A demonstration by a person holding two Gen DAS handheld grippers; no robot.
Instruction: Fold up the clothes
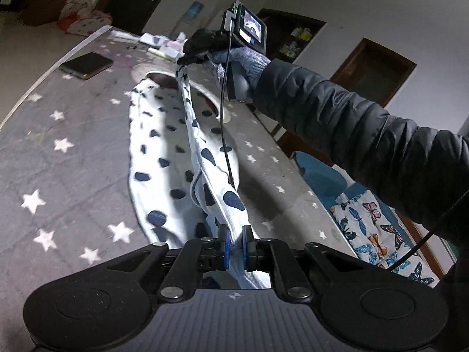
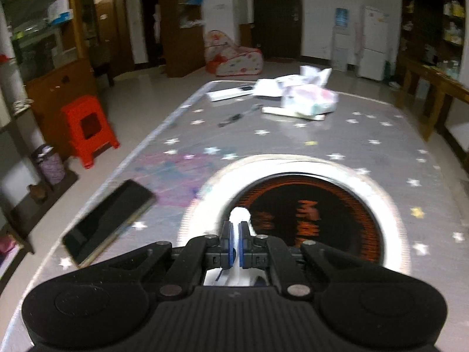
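While the white garment with dark blue spots (image 1: 176, 152) is stretched above the grey star-patterned table (image 1: 58, 152), pinched shut at opposite ends by the left gripper (image 1: 235, 240) and right gripper (image 2: 236, 236), thin fabric could be tugged loose by uneven pulling

White walls, dark doors (image 2: 277, 14), wooden shelving (image 2: 181, 20), a red stool (image 2: 88, 129), pale floor (image 2: 140, 94).

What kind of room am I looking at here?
Most likely a home's living or dining room: a long table with a star-print cover, a white fridge by the far wall, and a child's play tent on the floor.
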